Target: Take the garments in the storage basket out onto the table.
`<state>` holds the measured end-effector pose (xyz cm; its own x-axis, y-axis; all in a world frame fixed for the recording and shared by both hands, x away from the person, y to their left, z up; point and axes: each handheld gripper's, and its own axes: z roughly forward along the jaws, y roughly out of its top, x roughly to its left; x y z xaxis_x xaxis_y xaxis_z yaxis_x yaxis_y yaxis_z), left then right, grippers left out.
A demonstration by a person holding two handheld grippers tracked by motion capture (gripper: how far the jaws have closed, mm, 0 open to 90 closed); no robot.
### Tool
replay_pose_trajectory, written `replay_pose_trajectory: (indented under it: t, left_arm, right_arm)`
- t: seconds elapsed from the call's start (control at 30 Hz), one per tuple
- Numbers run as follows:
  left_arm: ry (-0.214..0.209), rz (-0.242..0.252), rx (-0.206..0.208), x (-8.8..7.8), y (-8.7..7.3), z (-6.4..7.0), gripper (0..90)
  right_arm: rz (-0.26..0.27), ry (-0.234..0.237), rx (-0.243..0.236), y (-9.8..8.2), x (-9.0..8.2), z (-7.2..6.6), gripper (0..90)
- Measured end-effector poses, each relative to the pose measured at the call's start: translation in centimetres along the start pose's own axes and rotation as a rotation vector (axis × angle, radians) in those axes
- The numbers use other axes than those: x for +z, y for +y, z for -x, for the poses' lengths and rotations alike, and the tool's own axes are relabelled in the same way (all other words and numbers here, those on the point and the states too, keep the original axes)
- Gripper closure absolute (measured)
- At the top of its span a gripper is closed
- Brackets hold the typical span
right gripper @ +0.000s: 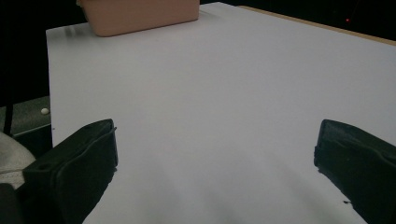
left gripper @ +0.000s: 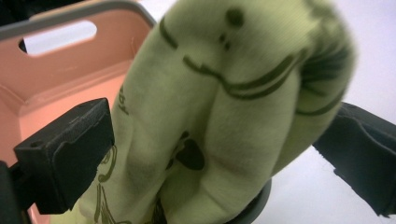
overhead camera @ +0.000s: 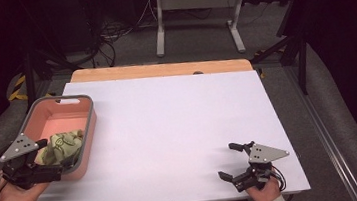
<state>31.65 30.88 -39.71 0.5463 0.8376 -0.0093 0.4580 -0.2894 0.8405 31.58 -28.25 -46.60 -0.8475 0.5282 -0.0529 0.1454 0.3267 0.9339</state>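
Observation:
A pale green cloth with dark printed lines (overhead camera: 64, 143) lies bunched in the near end of a pink bin with a grey rim (overhead camera: 56, 99) at the table's left edge. My left gripper (overhead camera: 51, 157) is at that near end, open, its jaws wide apart on either side of the cloth. In the left gripper view the cloth (left gripper: 224, 102) bulges up between the two black jaws of the left gripper (left gripper: 215, 140), over the bin's wall (left gripper: 70, 70). My right gripper (overhead camera: 229, 161) hovers open over the white tabletop at the near right, with nothing between its jaws (right gripper: 215, 158).
A white sheet (overhead camera: 179, 125) covers the table, with a wooden strip (overhead camera: 163, 69) along the far edge. The right gripper view has the pink bin (right gripper: 140, 16) far off across the sheet. Beyond the table are grey floor, cables and a white desk frame (overhead camera: 197, 8).

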Motion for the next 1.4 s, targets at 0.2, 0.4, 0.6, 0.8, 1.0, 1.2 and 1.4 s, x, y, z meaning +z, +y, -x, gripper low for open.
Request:
replay_pose_trajectory:
  t: [0.2, 0.4, 0.6, 0.8, 1.0, 1.2, 1.4]
  left_arm:
    - [-0.004, -0.029, -0.013, 0.6, -0.6, -0.3, 0.2]
    - [-0.007, -0.05, -0.03, 1.3, -1.1, -0.6, 0.8]
    - [-0.002, -0.069, -0.031, 1.6, -1.3, -0.8, 1.2]
    - [0.015, -0.101, -0.025, 2.0, -1.4, -0.8, 3.0]
    - [0.022, -0.12, -0.052, 2.0, -1.5, -1.1, 9.7]
    - [0.021, -0.126, -0.064, 2.0, -1.5, -1.3, 15.9]
    - [0.018, -0.137, -0.065, 2.0, -1.5, -1.3, 28.7]
  right_arm:
    - [-0.004, 0.0, 0.001, 0.0, 0.0, 0.0, 0.2]
    - [0.0, 0.0, 0.001, 0.0, 0.0, 0.0, 0.2]
    - [0.001, 0.001, 0.0, 0.0, 0.0, 0.0, 0.2]
    - [0.001, 0.001, 0.0, 0.0, 0.0, 0.0, 0.2]
    - [0.001, 0.002, -0.001, 0.0, 0.0, 0.0, 0.2]
    - [0.002, 0.002, -0.002, 0.0, 0.0, 0.0, 0.2]
    - [0.0, 0.001, -0.001, 0.0, 0.0, 0.0, 0.2]
